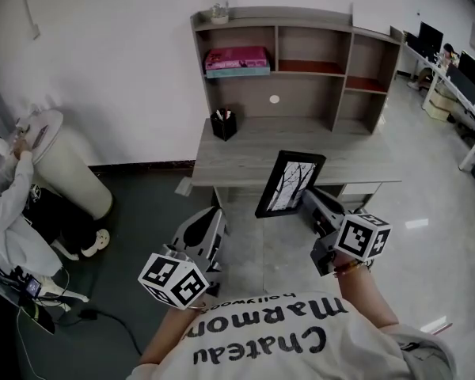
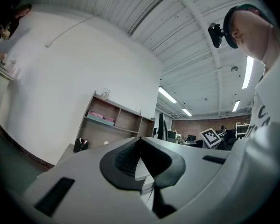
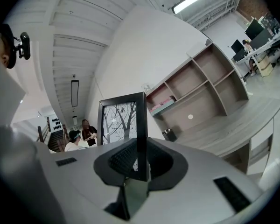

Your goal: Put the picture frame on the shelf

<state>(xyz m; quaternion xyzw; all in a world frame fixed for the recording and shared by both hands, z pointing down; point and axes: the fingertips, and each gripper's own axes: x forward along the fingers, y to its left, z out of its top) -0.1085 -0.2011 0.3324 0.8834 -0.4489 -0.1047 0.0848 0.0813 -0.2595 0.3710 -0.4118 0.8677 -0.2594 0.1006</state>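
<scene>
Two grippers sit low before the counter. The left gripper has its fingers closed on nothing. The right gripper has its fingers clamped on a side edge of the frame, which is held in the air over the counter's front edge. Farther back on the counter stands the shelf, with a pink box in its left compartment.

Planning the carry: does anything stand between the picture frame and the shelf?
Nothing visible does. The right gripper holds the picture frame above the desk's front edge, facing the shelf; the pen holder stands off to the left.
</scene>
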